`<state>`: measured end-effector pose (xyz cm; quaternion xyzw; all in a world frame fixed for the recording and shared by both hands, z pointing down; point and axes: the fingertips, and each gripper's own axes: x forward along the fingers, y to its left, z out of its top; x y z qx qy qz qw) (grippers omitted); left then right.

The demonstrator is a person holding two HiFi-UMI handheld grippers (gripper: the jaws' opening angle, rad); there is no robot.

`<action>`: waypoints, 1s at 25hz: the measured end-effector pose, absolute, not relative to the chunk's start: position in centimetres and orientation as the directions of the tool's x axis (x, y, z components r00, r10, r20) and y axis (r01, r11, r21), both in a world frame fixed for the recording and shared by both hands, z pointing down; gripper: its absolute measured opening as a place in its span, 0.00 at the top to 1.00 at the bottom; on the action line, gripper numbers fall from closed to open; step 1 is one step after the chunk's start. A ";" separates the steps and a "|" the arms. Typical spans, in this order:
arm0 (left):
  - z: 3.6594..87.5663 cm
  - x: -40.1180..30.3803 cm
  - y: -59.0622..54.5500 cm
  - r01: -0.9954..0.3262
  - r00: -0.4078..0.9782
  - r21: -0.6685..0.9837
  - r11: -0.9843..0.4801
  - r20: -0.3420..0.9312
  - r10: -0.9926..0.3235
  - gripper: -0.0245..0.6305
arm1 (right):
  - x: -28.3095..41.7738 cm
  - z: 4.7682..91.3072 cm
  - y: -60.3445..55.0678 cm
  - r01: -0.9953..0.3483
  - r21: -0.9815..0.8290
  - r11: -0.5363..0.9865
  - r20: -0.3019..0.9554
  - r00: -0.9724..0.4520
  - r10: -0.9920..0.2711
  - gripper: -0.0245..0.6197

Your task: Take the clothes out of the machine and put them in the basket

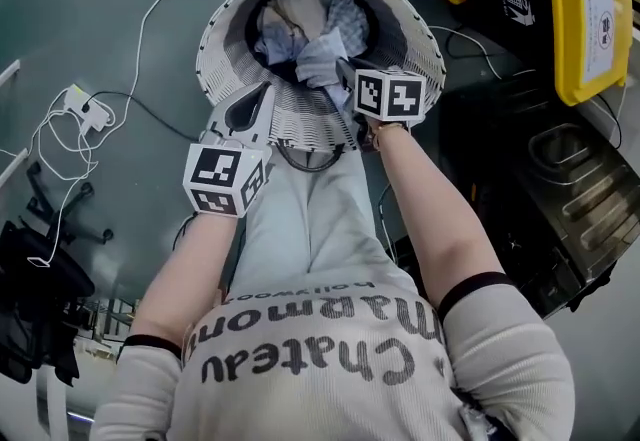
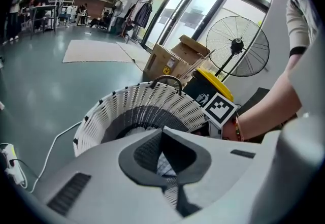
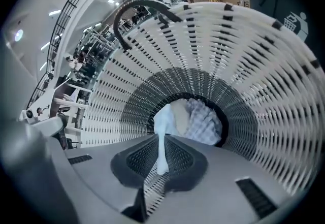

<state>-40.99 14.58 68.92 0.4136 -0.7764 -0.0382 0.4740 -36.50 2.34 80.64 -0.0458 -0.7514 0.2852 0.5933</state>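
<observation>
The right gripper (image 3: 161,139) is clamped on a pale strip of cloth (image 3: 161,156) inside the basket (image 1: 215,44), above the clothes (image 1: 300,24) heaped at its bottom. The left gripper (image 2: 162,132) hangs over the basket's near rim, its jaws together with nothing between them.

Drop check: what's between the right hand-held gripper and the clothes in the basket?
Only the pale cloth strip its jaws pinch, hanging toward the clothes; right gripper view.
</observation>
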 end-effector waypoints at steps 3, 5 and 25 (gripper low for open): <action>70.6 -41.0 14.3 -0.610 -0.214 0.442 0.658 0.707 -0.674 0.95 | -36.6 82.7 2.3 -0.268 -0.470 0.841 0.874 -0.275 0.401 0.89; 71.7 -41.2 14.1 -0.596 -0.216 0.453 0.663 0.704 -0.676 0.95 | -36.5 84.1 2.3 -0.239 -0.445 0.863 0.887 -0.253 0.387 0.89; 74.4 -40.6 12.3 -0.516 -0.258 0.553 0.654 0.627 -0.735 0.95 | -30.8 95.0 2.7 0.234 -0.222 0.946 0.975 0.083 0.208 0.63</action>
